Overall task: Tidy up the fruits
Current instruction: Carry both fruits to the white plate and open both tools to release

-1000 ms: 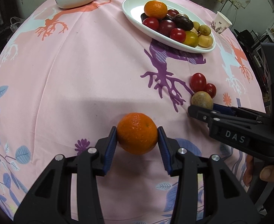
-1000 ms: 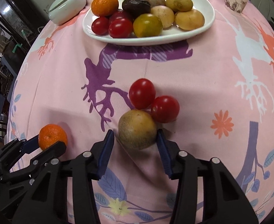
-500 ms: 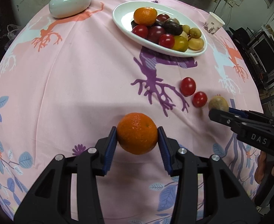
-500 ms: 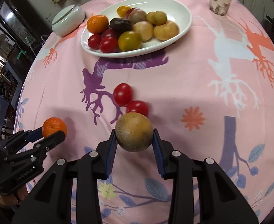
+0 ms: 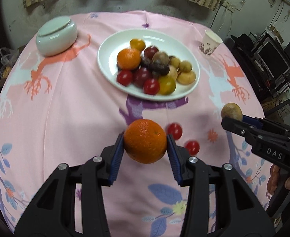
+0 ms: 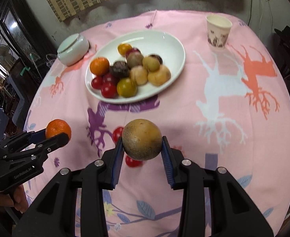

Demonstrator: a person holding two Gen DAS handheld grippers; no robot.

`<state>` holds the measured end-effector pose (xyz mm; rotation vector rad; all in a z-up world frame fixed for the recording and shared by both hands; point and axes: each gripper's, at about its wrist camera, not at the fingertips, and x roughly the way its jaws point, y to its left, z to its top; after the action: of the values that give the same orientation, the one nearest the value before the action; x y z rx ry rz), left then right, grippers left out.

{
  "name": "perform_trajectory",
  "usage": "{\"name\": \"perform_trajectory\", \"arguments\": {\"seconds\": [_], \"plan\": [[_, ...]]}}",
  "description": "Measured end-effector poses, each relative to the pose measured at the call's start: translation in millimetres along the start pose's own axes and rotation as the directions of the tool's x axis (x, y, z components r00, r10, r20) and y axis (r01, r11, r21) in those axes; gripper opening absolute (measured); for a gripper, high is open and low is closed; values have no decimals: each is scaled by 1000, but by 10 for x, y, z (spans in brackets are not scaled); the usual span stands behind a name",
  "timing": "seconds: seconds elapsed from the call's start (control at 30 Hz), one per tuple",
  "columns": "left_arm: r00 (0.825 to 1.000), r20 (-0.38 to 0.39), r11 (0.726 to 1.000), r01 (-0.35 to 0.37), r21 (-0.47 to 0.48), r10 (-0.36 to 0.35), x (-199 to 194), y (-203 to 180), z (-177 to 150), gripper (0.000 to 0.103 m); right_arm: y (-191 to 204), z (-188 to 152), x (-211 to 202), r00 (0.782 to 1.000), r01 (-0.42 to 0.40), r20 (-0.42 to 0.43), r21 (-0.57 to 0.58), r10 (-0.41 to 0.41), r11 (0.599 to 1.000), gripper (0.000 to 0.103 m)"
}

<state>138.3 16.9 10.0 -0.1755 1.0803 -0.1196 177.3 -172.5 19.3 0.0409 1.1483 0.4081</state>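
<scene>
A: Around me?
B: Two cherry tomatoes (image 5: pixel 174 131) loose on the pink tablecloth (image 5: pixel 66 118), paper cup (image 6: pixel 219 32) and lidded bowl (image 5: pixel 56 36) farther off.
A: Plate?
B: White plate (image 5: pixel 107 57) heaped with mixed fruit.
A: Tongs?
B: My left gripper (image 5: pixel 145 147) clamps a tangerine (image 5: pixel 145 146), my right gripper (image 6: pixel 142 145) a brown round fruit (image 6: pixel 142 139), both above the cloth.

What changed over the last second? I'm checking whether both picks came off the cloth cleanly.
Both came up. The left gripper lifted its mandarin. The right gripper, jaws open around the brown fruit on the tablecloth a second ago, closed on it and raised it. The two cherry tomatoes and the plate stayed put.
</scene>
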Motion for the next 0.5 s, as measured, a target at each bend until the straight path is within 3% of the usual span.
{"name": "perform_trajectory", "arguments": {"seconds": [0.3,0.5], "plan": [[998,58,999,12,37,-14,175,-149,704,44,22,639,129,997,-36,73,-30,38,999,38],[999,35,1000,4,21,-4,515,-152,1039,44,-112,1048,464,997,-29,78,4,29,1000,38]]}}
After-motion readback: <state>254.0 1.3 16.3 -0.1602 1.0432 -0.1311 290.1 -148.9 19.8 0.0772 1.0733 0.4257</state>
